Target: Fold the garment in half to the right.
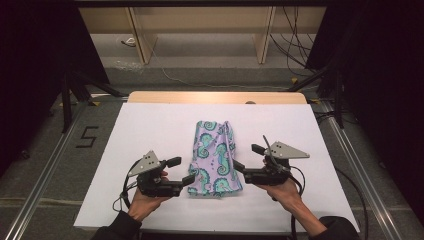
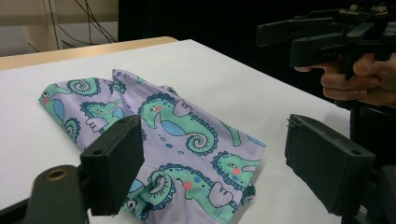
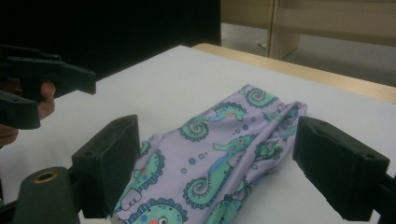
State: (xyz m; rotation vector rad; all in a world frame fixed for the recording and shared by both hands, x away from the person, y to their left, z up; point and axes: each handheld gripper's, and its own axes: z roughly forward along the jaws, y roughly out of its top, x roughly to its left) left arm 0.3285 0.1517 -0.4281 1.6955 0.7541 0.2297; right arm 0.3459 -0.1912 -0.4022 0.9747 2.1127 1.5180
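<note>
The folded seahorse cloth (image 1: pixel 215 159) lies between the left gripper (image 1: pixel 183 171) and the right gripper (image 1: pixel 248 159). Both are wide open, holding nothing.

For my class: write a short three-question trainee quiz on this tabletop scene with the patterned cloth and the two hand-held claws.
1. True or false: the seahorse-print cloth is spread out flat in a single layer.
2. Multiple choice: where does the cloth lie? A) to the left of both claws B) between the left claw and the right claw C) hanging off the white table
3. Short answer: is either claw clamped on the cloth?

Key
1. False: it lies folded into a narrow, wrinkled bundle.
2. B
3. No: both claws stand open, one at each side of the cloth's near end, with no pad pressing on it.
</note>
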